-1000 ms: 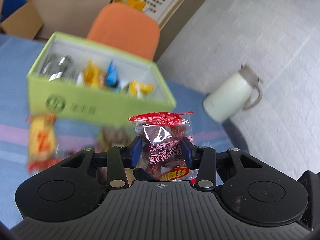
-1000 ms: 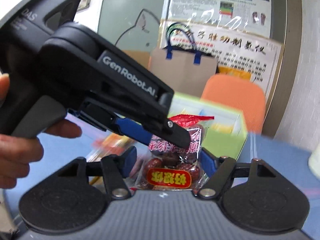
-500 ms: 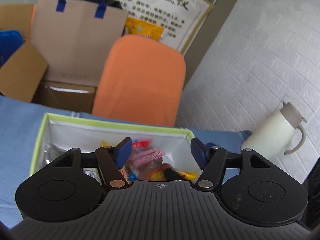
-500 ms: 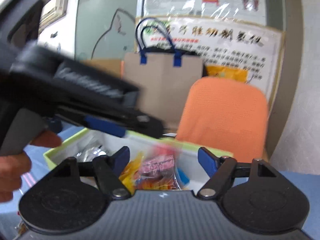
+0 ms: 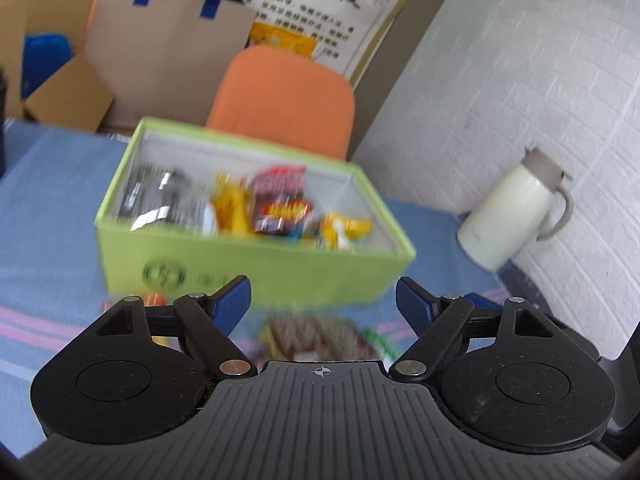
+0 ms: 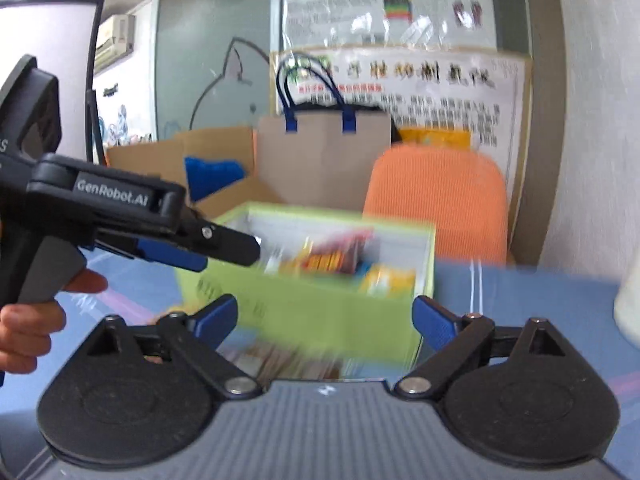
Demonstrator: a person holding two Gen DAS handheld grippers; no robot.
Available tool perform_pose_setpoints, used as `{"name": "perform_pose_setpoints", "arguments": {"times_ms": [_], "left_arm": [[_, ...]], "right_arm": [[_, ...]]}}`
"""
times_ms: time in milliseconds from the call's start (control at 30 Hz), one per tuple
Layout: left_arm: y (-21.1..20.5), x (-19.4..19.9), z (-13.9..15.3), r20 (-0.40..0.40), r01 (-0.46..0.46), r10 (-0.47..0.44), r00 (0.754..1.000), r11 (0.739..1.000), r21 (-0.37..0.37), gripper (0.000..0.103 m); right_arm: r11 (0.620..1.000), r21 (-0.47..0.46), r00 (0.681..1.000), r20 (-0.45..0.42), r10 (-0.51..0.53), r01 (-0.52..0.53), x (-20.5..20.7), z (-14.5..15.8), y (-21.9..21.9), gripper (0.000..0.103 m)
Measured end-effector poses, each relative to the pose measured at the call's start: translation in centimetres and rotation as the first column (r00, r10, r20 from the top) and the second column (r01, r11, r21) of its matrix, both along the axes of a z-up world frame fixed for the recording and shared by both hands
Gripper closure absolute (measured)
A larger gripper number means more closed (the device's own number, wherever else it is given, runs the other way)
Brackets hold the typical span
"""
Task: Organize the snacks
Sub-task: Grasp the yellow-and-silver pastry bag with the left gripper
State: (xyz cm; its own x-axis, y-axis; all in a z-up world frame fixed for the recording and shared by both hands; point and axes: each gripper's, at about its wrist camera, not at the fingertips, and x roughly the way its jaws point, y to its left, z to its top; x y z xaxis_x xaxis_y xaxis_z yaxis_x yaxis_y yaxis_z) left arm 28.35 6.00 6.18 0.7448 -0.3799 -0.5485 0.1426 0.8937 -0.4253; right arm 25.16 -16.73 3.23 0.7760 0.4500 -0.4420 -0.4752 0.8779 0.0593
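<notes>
Left wrist view: blue tablecloth [image 5: 52,200] with pink stripes covers the table, white brick wall [image 5: 540,60] on the right. Orange chair [image 5: 284,96] stands behind the table, brown paper bag [image 5: 168,36] with blue handles and cardboard boxes behind it. Green box [image 5: 256,268] sits open on the cloth near the far edge, holding the snacks [image 5: 280,208]: silver, yellow, red and orange packets, blurred. Cream jug [image 5: 516,216] stands on the cloth to the right of the box, apart from it. Another packet [image 5: 320,336], brownish, lies on the cloth just in front of the box, a blurred orange one at the left. Left gripper [image 5: 324,300] has its blue-tipped jaws wide and opening, nothing between them, pads touching nothing. Right wrist view: right gripper [image 6: 324,316] likewise wide and opening, empty, green box beyond it. Left tool seen from the side at left, a hand [image 6: 28,320] on its handle
</notes>
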Motion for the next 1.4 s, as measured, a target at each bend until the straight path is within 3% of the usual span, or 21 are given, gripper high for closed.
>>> {"name": "perform_pose_setpoints", "arguments": {"times_ms": [200, 300, 467, 567, 633, 733, 933, 1067, 1200, 1300, 1400], "left_arm": [[1.5, -6.6, -4.0, -0.092, -0.057, 0.056, 0.994, 0.998, -0.009, 0.036], [3.5, -8.8, -5.2, -0.126, -0.123, 0.117, 0.985, 0.991, -0.045, 0.036], [7.8, -10.8, -5.5, -0.165, -0.215, 0.191, 0.967, 0.967, -0.138, 0.037], [9.9, -12.4, -4.7, -0.14, -0.256, 0.238, 0.961, 0.958, -0.128, 0.036], [10.9, -13.4, -4.6, -0.132, -0.276, 0.259, 0.957, 0.952, -0.132, 0.034], [11.7, -14.2, -5.1, -0.136, -0.295, 0.275, 0.952, 0.943, -0.153, 0.032], [10.9, -13.2, -6.5, -0.176, -0.244, 0.212, 0.961, 0.952, -0.187, 0.032], [9.3, -13.1, -6.9, -0.18, -0.195, 0.162, 0.97, 0.963, -0.187, 0.032], [8.3, -13.1, -6.8, -0.183, -0.17, 0.134, 0.974, 0.965, -0.198, 0.032], [8.0, -13.0, -6.8, -0.197, -0.17, 0.13, 0.972, 0.964, -0.203, 0.032], [8.6, -13.4, -6.6, -0.189, -0.186, 0.149, 0.971, 0.962, -0.199, 0.032]], "right_arm": [[0.997, 0.082, 0.99, -0.142, 0.017, -0.006, -6.5, -4.2, 0.6, 0.01], [0.989, 0.124, 0.979, -0.171, 0.106, -0.085, -8.3, -4.4, 2.6, 0.01], [0.963, 0.004, 0.957, -0.102, 0.27, -0.271, -7.4, -3.7, 7.7, 0.01], [0.958, -0.042, 0.95, -0.146, 0.275, -0.284, -4.5, -4.0, 9.4, 0.01], [0.959, -0.047, 0.939, -0.222, 0.262, -0.279, -2.8, -4.8, 9.7, 0.01], [0.971, -0.033, 0.942, -0.25, 0.222, -0.238, -3.8, -5.6, 9.8, 0.01], [0.976, 0.006, 0.934, -0.289, 0.209, -0.217, -9.7, -5.7, 10.3, 0.01], [0.97, -0.027, 0.948, -0.219, 0.232, -0.243, -11.8, -4.7, 10.6, 0.01], [0.961, -0.107, 0.961, -0.14, 0.239, -0.255, -9.4, -3.9, 10.7, 0.01], [0.959, -0.082, 0.943, -0.223, 0.247, -0.271, -6.3, -5.1, 11.0, 0.01], [0.962, -0.029, 0.931, -0.262, 0.255, -0.272, -6.6, -5.7, 10.6, 0.01]]}}
